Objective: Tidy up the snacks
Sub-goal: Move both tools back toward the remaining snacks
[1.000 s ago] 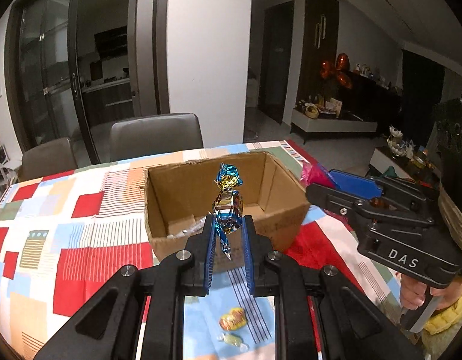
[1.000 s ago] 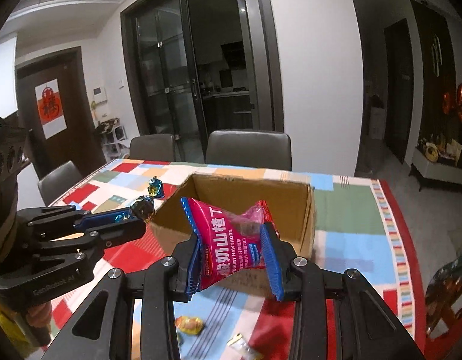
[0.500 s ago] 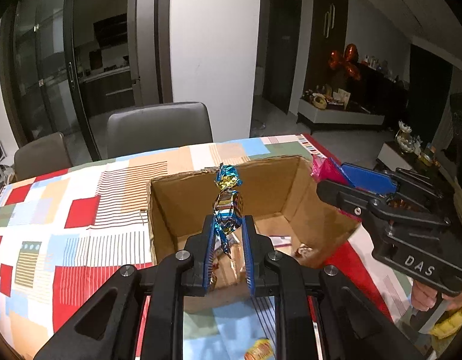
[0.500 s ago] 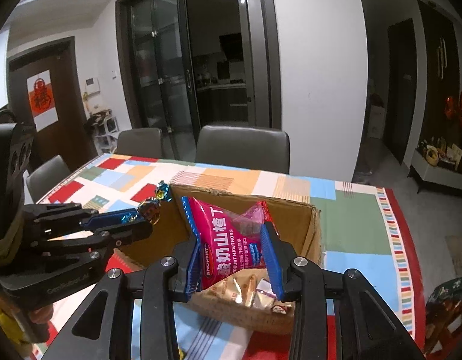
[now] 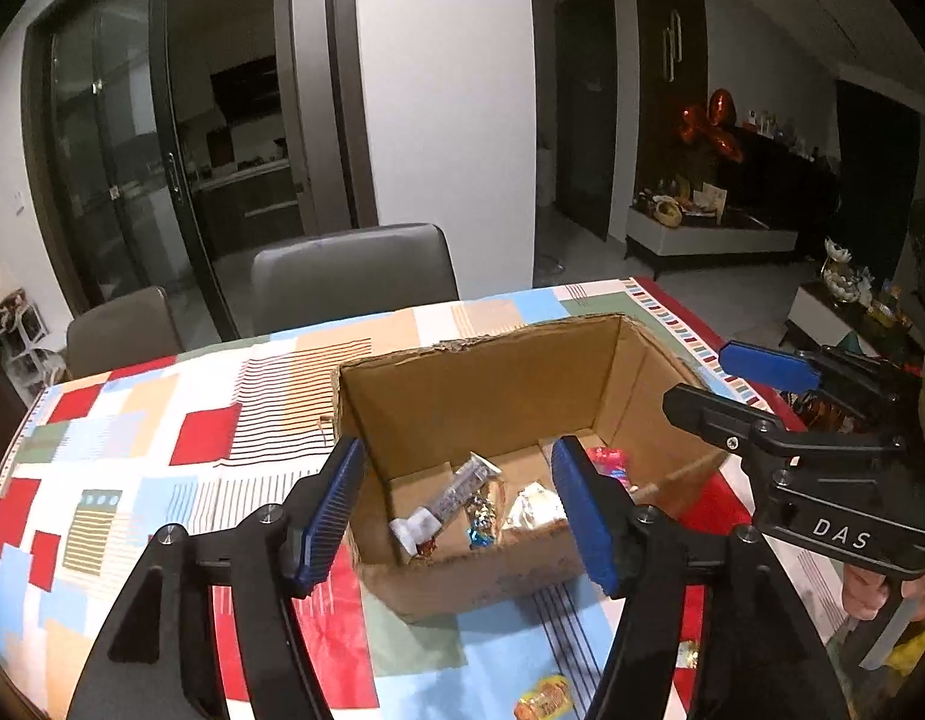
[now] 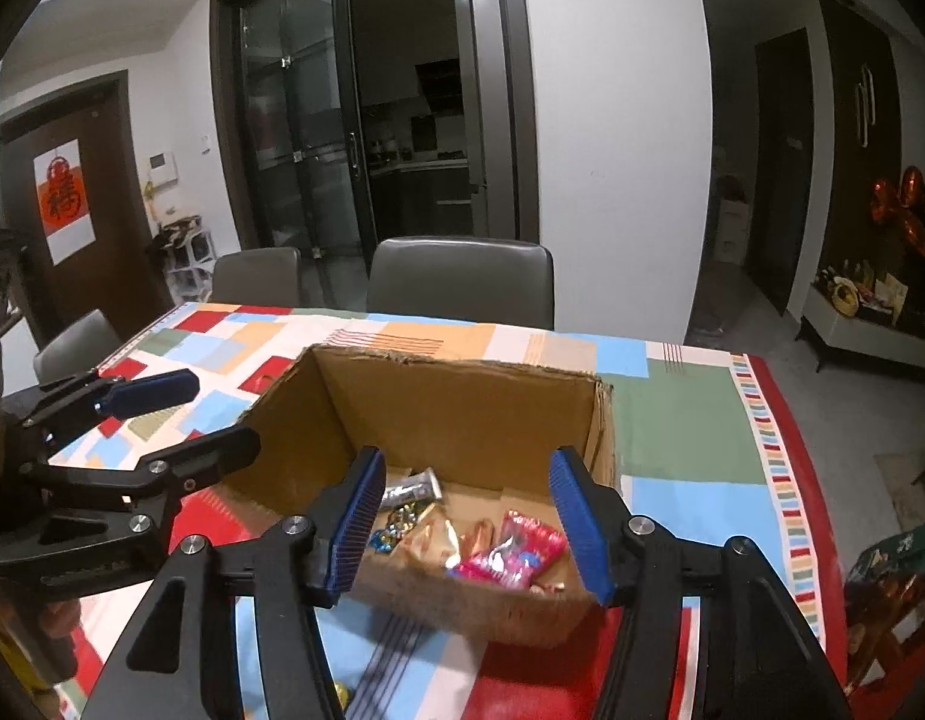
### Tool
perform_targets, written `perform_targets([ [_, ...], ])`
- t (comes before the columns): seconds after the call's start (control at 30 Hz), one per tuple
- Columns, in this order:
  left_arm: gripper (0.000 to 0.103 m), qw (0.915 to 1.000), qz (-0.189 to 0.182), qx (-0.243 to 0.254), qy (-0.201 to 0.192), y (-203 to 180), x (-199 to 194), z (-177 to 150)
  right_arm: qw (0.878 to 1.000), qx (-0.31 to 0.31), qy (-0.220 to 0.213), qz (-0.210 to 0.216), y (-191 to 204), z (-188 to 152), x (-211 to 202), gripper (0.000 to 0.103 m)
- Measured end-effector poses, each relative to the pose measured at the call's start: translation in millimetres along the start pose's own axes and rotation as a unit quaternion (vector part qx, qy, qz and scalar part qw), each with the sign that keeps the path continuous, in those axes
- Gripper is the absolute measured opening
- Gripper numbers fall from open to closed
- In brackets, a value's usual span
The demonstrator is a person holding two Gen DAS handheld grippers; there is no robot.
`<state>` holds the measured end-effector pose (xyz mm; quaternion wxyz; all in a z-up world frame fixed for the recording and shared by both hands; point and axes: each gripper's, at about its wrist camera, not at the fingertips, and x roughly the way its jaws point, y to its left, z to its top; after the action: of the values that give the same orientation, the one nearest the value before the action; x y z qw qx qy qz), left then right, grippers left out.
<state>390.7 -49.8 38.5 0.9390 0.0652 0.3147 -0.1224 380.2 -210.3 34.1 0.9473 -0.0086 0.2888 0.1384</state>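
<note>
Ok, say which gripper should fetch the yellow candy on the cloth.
Left, probably: the yellow candy lies centred below the left gripper's opening, empty jaws; for the right gripper, also opening empty, it lies off-centre.

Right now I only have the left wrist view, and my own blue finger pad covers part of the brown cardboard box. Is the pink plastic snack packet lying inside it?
Observer: Yes. In the right wrist view the pink plastic snack packet lies on the floor of the brown cardboard box, towards its near right corner.
Operator: Is the right gripper gripping it?
Observer: No. The right gripper has its jaws opening, and nothing is held between them.
</note>
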Motion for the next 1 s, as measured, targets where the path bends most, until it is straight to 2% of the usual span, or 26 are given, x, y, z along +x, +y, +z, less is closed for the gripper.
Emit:
perform_targets([
  [0.27, 0.067, 0.9999, -0.007, 0.002, -0.012, -14.8, -32.6, -12.6, 1.000, 0.002, -0.009, 0.014, 5.0, -14.3, -29.0, 0.058],
  [0.37, 0.073, 0.9999, -0.006, 0.001, -0.014, -16.6, -41.4, -17.3, 1.000, 0.002, -0.009, 0.015, 6.2, -20.8, -38.9, 0.058],
  [0.47, 0.073, 0.9999, -0.005, 0.002, -0.013, -17.3, -48.6, -23.9, 1.000, -0.001, -0.007, 0.015, 7.5, -25.8, -44.7, 0.058],
  [0.73, 0.073, 1.0000, -0.005, -0.004, 0.003, -16.4, -58.4, -48.2, 1.000, -0.004, 0.014, 0.007, 11.2, -50.6, -53.2, 0.058],
  [1.0, 0.073, 0.9992, -0.014, -0.003, 0.036, -23.0, -47.9, -78.4, 0.999, 0.005, 0.045, 0.010, 9.6, -81.2, -50.3, 0.058],
])
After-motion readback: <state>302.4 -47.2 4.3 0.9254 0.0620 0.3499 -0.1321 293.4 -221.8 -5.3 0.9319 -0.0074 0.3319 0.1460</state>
